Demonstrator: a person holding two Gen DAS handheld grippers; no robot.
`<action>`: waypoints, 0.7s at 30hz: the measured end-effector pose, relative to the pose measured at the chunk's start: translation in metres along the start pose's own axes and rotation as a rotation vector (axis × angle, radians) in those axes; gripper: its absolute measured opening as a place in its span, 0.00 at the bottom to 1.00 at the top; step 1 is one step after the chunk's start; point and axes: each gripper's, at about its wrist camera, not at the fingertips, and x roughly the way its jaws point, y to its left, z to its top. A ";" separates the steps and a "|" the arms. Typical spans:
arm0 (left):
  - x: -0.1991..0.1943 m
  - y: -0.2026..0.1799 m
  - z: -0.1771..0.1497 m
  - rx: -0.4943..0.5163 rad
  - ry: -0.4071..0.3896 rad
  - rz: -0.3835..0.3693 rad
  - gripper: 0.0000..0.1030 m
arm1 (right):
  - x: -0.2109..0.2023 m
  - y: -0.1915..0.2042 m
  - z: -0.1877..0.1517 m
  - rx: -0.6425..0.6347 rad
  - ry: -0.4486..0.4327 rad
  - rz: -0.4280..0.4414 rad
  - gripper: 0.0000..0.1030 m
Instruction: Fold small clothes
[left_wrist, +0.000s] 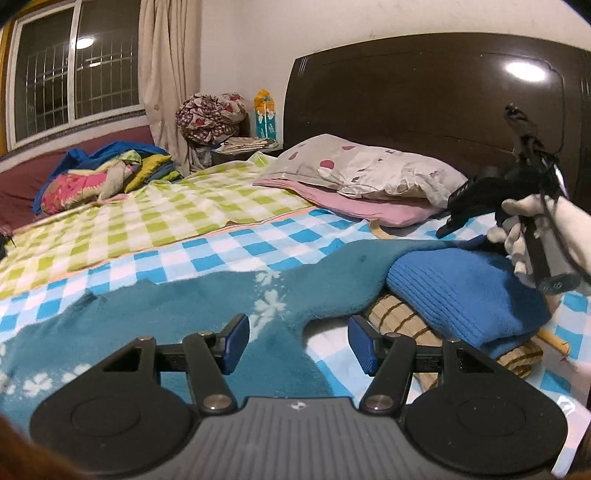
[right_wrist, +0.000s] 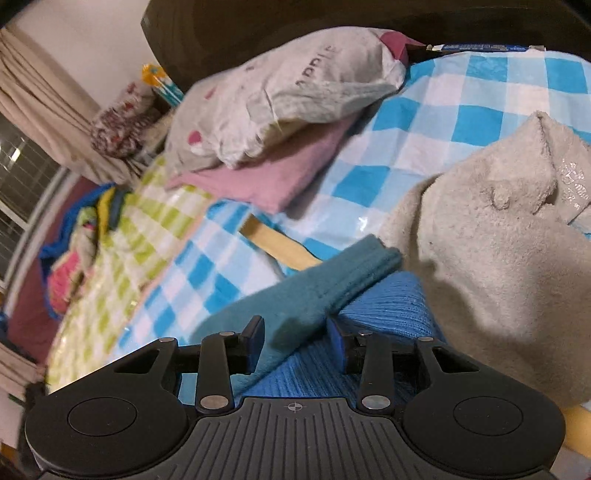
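A teal fleece garment with white flowers (left_wrist: 177, 310) lies spread on the blue checked sheet (left_wrist: 229, 254). My left gripper (left_wrist: 299, 341) is open just above its near edge, holding nothing. A folded blue knit garment (left_wrist: 476, 291) lies to the right, on a striped tan piece (left_wrist: 399, 314). In the right wrist view my right gripper (right_wrist: 295, 341) is open, and a teal sleeve (right_wrist: 317, 288) runs between its fingers, over the blue knit (right_wrist: 384, 299). The right gripper, held in a white-gloved hand (left_wrist: 517, 229), also shows in the left wrist view.
Two stacked pillows (left_wrist: 362, 177) lie against the dark headboard (left_wrist: 424, 96). A cream fluffy garment (right_wrist: 495, 236) is piled right of the knit. A green checked cover (left_wrist: 140, 218) and a pile of bright clothes (left_wrist: 103, 177) lie to the left. A window (left_wrist: 74, 70) is behind.
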 end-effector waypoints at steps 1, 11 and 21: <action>0.001 0.000 0.000 -0.010 0.000 -0.007 0.63 | 0.000 0.000 -0.001 -0.003 -0.001 -0.008 0.34; 0.009 0.004 -0.004 -0.054 0.002 -0.005 0.63 | 0.021 -0.004 -0.002 0.098 -0.064 -0.001 0.34; -0.018 0.037 -0.022 -0.107 0.001 0.036 0.65 | -0.013 0.050 -0.018 -0.076 -0.167 0.137 0.10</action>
